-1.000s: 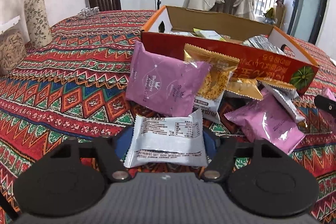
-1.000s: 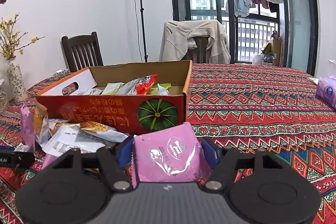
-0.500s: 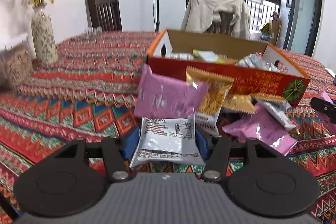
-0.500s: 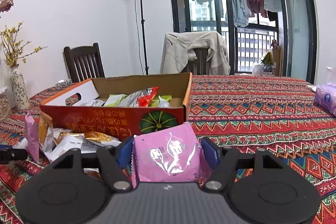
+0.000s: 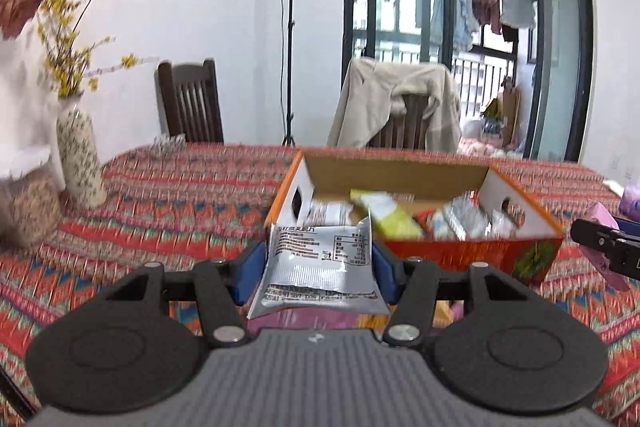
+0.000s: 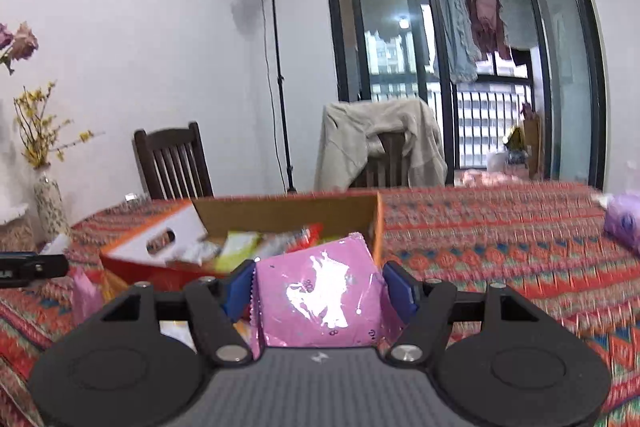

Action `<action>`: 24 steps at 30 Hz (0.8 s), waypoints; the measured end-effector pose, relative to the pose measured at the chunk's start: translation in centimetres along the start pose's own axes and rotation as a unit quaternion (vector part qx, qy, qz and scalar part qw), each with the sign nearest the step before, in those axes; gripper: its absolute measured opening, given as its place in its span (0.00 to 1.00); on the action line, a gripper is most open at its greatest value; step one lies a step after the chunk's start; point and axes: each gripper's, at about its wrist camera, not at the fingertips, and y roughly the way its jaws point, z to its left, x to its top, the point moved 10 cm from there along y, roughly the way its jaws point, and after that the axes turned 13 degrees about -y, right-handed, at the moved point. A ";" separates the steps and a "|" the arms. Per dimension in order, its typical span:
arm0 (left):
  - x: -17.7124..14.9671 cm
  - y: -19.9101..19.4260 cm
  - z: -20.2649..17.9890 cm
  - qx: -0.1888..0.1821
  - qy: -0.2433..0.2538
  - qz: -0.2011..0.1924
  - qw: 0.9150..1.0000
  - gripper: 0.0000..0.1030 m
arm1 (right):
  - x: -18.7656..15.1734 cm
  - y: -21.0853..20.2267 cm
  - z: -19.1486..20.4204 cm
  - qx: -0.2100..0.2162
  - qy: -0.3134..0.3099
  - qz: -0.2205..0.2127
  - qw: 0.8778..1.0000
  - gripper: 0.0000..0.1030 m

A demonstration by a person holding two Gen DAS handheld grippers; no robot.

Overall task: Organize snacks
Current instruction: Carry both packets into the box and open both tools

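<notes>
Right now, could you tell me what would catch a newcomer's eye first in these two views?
Each gripper grips a snack packet: the left gripper a silver packet with its printed label facing the camera, the right gripper a glossy pink packet. Just beyond them sits an open orange cardboard box holding mixed snacks, on a table under a bright red patterned tablecloth.

Both wrist cams close, facing fwd over jaws, sharing snack box (image 5: pixel 472 251), coat-draped chair (image 6: pixel 384 147)
</notes>
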 end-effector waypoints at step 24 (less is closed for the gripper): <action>6.4 13.6 -4.5 0.005 -0.044 -0.040 0.998 0.55 | 6.5 12.4 0.2 -0.035 -0.002 -0.036 0.999 0.66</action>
